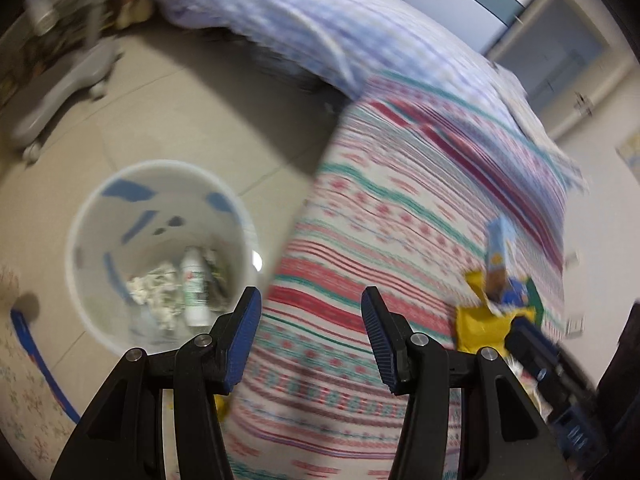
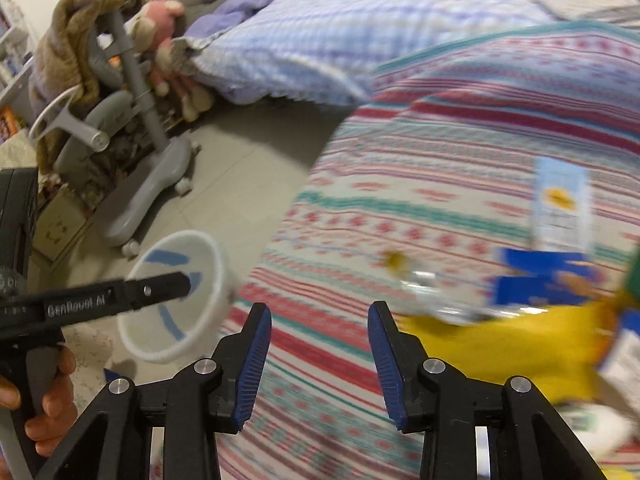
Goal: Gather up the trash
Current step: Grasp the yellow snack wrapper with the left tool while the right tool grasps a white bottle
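A white bin point(image 1: 100, 208) with blue marks stands on the floor beside the bed, holding crumpled paper point(image 1: 154, 286) and a white bottle point(image 1: 194, 284). My left gripper point(image 1: 310, 302) hangs open and empty over the bed's edge, just right of the bin. On the striped blanket point(image 2: 440, 160) lies a trash pile: a yellow wrapper point(image 2: 500, 344), a blue packet point(image 2: 536, 280), a light blue carton point(image 2: 562, 208) and a clear plastic bottle point(image 2: 428, 292). My right gripper point(image 2: 320, 316) is open and empty, left of the pile. The same bin point(image 2: 216, 280) shows at the left.
A grey wheeled chair base point(image 2: 156, 184) stands on the tiled floor behind the bin. A purple checked duvet point(image 2: 320, 32) covers the far bed. Stuffed toys point(image 2: 160, 40) lean by the chair. A hand point(image 2: 52, 404) holds the left gripper's handle. A floral mat point(image 1: 24, 396) lies by the bin.
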### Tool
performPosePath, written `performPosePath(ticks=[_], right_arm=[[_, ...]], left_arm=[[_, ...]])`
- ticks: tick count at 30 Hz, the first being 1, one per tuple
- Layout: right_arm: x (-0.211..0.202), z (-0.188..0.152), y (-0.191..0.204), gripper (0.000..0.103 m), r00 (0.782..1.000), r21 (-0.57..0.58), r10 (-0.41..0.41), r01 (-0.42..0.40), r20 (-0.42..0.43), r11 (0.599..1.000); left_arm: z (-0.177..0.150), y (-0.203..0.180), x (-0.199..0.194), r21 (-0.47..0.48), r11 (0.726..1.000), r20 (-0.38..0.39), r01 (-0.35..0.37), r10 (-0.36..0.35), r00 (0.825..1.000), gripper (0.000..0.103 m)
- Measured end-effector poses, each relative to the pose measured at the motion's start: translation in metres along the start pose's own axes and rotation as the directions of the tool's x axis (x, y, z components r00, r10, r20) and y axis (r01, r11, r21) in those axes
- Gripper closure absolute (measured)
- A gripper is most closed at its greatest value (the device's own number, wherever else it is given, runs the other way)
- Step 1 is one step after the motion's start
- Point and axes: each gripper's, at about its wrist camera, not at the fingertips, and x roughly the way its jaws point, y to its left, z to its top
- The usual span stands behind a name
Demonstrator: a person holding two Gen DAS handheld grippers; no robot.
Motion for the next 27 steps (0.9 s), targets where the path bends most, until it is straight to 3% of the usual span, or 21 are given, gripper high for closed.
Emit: performPosePath(ticks=[10, 15, 20, 27], right_arm=[[-0.052, -0.012, -0.083, 0.058, 0.994, 0.093, -0.105, 0.106, -0.015, 0.990], [-0.076, -0.023, -0.125, 0.058, 0.990, 0.163, -0.142, 0.142, -0.011, 0.976], [-0.083, -0.034, -0.156, 0.058, 0.986, 0.250, -0.163, 0.166, -0.034, 0.954], [-0.090, -0.036, -0.161, 0.052, 0.988, 0.228, -0.153, 0.157, -0.036, 0.961]], left_arm=[[-0.031, -0.110, 0.023, 0.192, 0.977, -0.061, 0.095, -0.085, 0.995, 0.048], [-0.053, -0.161, 0.033, 0.321, 0.939, -0.086, 0.125, -0.103, 0.991, 0.043], [-0.076, -0.205, 0.039, 0.477, 0.876, -0.060, 0.067, -0.044, 0.997, 0.040], [-0.090, -0.237, 0.061, 0.566, 0.824, -0.025, -0.023, 0.045, 0.999, 0.040]])
